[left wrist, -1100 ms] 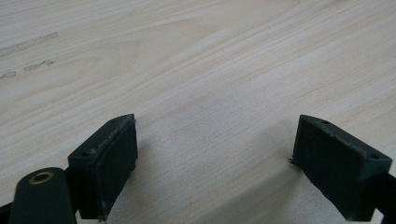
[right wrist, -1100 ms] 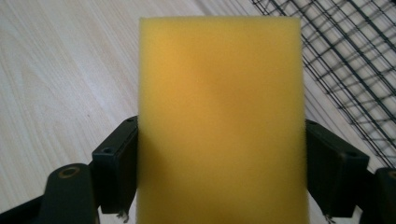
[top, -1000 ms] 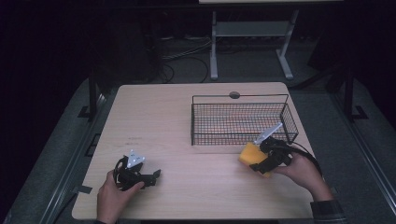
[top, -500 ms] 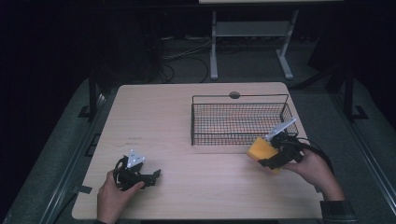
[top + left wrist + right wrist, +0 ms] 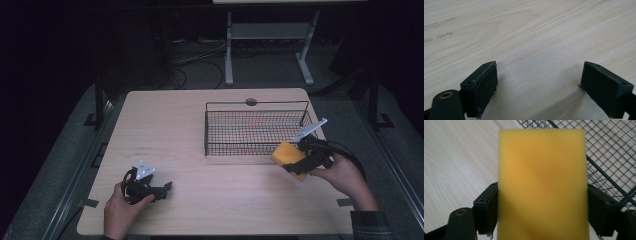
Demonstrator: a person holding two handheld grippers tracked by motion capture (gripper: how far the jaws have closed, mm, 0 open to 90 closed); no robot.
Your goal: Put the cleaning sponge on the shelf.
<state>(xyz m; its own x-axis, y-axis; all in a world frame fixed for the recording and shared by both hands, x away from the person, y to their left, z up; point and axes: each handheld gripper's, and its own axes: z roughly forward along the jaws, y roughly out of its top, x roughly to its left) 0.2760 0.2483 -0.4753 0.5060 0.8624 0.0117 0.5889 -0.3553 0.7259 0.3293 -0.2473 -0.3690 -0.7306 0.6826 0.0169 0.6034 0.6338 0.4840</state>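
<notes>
A yellow sponge (image 5: 289,156) (image 5: 541,182) is clamped between the black jaws of my right gripper (image 5: 296,162) (image 5: 542,212), lifted off the table beside the near right corner of the black wire basket (image 5: 215,132) (image 5: 614,152). Both pads press on the sponge's sides. My left gripper (image 5: 166,188) (image 5: 541,87) rests low over the bare wooden table (image 5: 170,125) (image 5: 524,30) near its front left. Its jaws stand wide apart with nothing between them.
The basket stands on the right half of the table, its far side near a round cable hole (image 5: 251,102). Behind the table stands a white metal frame (image 5: 265,45) with cables on the dark floor.
My right gripper has carried the sponge up and to the right, closer to the basket's near right corner. The left gripper has stayed where it was.
</notes>
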